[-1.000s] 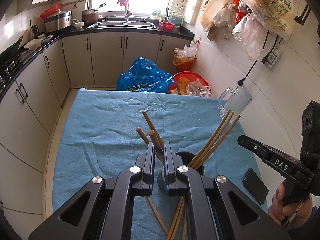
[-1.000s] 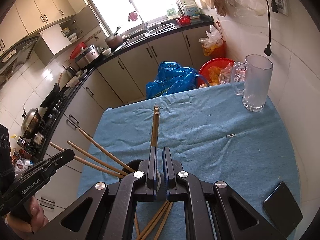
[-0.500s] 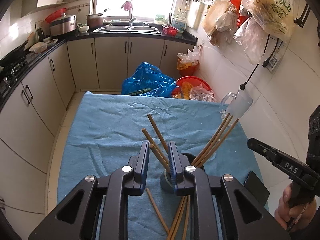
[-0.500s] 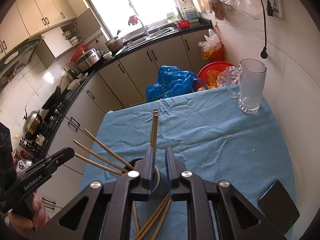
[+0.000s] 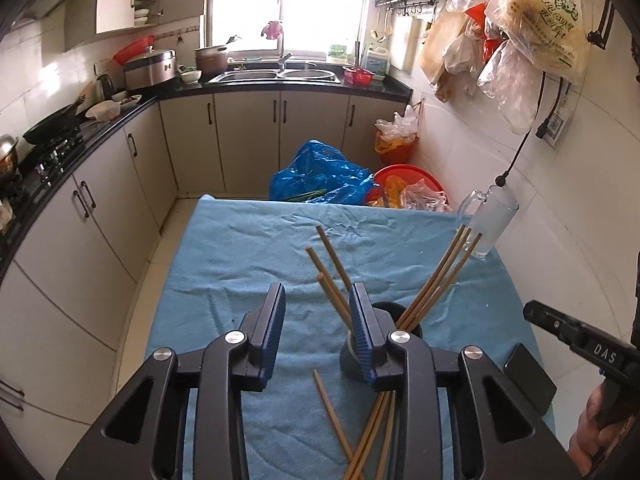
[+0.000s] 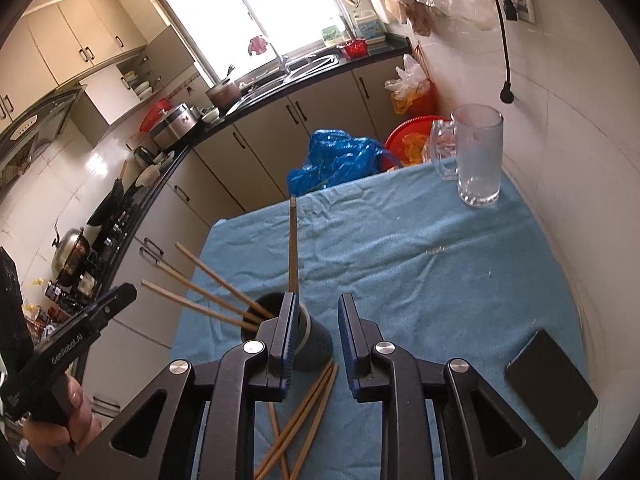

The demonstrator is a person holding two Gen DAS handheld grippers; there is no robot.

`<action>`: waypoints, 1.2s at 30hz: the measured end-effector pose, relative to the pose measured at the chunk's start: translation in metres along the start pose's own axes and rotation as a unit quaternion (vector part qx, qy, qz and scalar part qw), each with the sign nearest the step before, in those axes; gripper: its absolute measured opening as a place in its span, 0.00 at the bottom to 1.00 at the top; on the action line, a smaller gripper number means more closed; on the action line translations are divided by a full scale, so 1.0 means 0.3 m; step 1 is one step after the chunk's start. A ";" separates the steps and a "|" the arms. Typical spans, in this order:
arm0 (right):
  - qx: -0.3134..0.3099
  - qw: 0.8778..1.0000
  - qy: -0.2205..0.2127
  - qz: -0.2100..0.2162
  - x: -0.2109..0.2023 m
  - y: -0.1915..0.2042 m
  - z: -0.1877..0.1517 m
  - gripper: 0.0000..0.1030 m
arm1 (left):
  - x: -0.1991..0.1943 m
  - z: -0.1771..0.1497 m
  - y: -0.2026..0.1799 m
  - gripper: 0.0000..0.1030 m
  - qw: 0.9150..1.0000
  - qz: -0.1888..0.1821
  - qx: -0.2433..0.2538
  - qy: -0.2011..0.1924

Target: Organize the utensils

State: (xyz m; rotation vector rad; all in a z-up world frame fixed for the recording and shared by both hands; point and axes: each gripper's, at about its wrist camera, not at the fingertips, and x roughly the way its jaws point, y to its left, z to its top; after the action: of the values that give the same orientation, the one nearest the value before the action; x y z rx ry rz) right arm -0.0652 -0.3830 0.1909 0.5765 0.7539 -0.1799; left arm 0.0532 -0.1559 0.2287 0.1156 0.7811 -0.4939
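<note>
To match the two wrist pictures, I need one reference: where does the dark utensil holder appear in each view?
Left wrist view: the dark utensil holder sits low, right of centre, partly behind the left gripper's right finger.
Right wrist view: it sits low, left of centre, partly behind the right gripper's left finger.
Shared landmark: the glass mug at the table's far right corner.
</note>
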 end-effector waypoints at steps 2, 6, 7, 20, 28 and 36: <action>0.001 1.000 0.007 0.002 0.002 -0.004 -0.019 0.22 | -0.011 -0.011 -0.002 0.32 1.000 0.007 0.000 0.000; 0.000 1.000 0.023 0.007 0.009 -0.007 -0.060 0.22 | -0.035 -0.035 0.003 0.35 1.000 0.020 -0.003 -0.001; -0.002 1.000 0.026 0.008 0.011 -0.006 -0.066 0.23 | -0.043 -0.043 0.004 0.35 1.000 0.024 -0.004 -0.002; -0.031 0.997 0.065 0.027 0.038 0.076 -0.172 0.27 | -0.174 -0.181 0.099 0.39 0.993 0.112 -0.022 -0.025; -0.055 0.994 0.092 0.038 0.079 0.150 -0.239 0.28 | -0.279 -0.284 0.223 0.41 0.984 0.169 -0.055 -0.031; -0.077 0.988 0.125 0.047 0.147 0.217 -0.305 0.28 | -0.386 -0.385 0.388 0.41 0.969 0.223 -0.102 -0.029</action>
State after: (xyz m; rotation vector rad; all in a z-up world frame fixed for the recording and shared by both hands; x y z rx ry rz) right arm -0.0646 -0.2760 0.1350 0.4907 0.9725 0.0392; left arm -0.0369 0.0232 0.2183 0.0825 0.7170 0.0113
